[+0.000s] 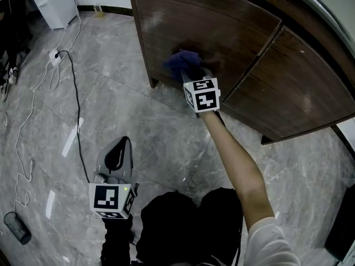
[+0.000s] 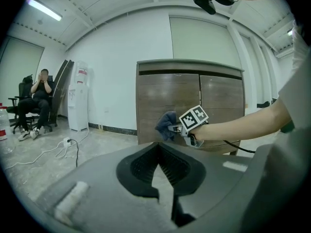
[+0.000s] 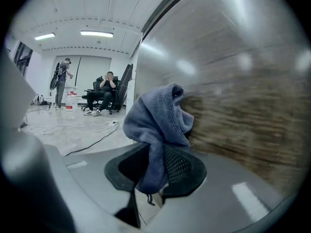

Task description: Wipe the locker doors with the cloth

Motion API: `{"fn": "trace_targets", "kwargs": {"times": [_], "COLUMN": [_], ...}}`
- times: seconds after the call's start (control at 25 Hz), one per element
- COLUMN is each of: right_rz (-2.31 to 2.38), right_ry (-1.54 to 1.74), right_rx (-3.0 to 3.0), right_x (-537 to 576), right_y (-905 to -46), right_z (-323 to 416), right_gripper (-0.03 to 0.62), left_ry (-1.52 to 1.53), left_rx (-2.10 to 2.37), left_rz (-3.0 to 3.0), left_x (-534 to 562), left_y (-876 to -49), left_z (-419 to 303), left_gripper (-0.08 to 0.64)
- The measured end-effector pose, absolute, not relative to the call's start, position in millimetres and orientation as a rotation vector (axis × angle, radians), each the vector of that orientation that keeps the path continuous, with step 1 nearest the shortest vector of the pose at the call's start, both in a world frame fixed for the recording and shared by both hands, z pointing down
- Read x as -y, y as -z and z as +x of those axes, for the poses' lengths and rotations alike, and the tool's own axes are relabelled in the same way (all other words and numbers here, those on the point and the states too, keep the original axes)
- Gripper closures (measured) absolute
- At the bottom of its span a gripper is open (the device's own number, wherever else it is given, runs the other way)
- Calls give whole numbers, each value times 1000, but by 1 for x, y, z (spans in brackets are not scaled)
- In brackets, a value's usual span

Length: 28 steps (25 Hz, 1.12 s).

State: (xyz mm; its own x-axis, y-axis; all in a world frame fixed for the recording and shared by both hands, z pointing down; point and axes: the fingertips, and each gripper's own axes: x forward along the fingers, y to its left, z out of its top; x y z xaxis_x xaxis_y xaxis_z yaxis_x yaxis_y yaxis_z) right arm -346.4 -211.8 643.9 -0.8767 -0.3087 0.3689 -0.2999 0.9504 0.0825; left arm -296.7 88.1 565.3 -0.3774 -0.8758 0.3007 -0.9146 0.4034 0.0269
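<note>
Caught, at far left in the left gripper view, a person seated on a black chair (image 2: 22, 101), then a white water dispenser (image 2: 77, 103) against the wall. Found a white power strip (image 1: 54, 56) and its black cable (image 1: 76, 110) lying across the grey marble floor (image 1: 155, 132) in the head view. Held the left gripper (image 1: 119, 147) low over that floor, well apart from the locker, jaws parted and nothing but bare floor showing between them. Further right, held the right gripper (image 1: 189, 75) out on a stretched, bare forearm (image 1: 236, 159), jaws clamped on a blue cloth (image 1: 180, 61). Gripped the cloth by its lower folds, the rest bunched up above the jaws. Pressed that bunch against the left locker door (image 1: 222, 29), in the lower half of the dark brown wood. Showed the wood grain smeared beside the cloth in the right gripper view. Found the right locker door (image 1: 294, 87), at far right, clear of both cloth and gripper. Saw both doors shut.
</note>
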Motion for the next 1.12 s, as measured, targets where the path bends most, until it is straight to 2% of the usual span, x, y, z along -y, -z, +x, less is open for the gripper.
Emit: {"fn": "trace_targets", "kwargs": {"times": [0.72,0.92,1.12], "right_rz": [369,375,380], "right_ry": [8,34,81], "right_rx": [2527,2511,2588], "right_x": [200,201,202], "right_y": [-745,-737,-685], "right_z": [-375,-374,-380], "right_gripper": [503,503,503], "left_ry": [-195,-200,-178], "left_rx": [2390,2402,2405], "left_rz": [1501,1499,1502], "left_x": [-99,-106,-102], "left_y": [-590,-590,-584], "left_z": [-310,-310,-310], "left_gripper": [560,560,560]}}
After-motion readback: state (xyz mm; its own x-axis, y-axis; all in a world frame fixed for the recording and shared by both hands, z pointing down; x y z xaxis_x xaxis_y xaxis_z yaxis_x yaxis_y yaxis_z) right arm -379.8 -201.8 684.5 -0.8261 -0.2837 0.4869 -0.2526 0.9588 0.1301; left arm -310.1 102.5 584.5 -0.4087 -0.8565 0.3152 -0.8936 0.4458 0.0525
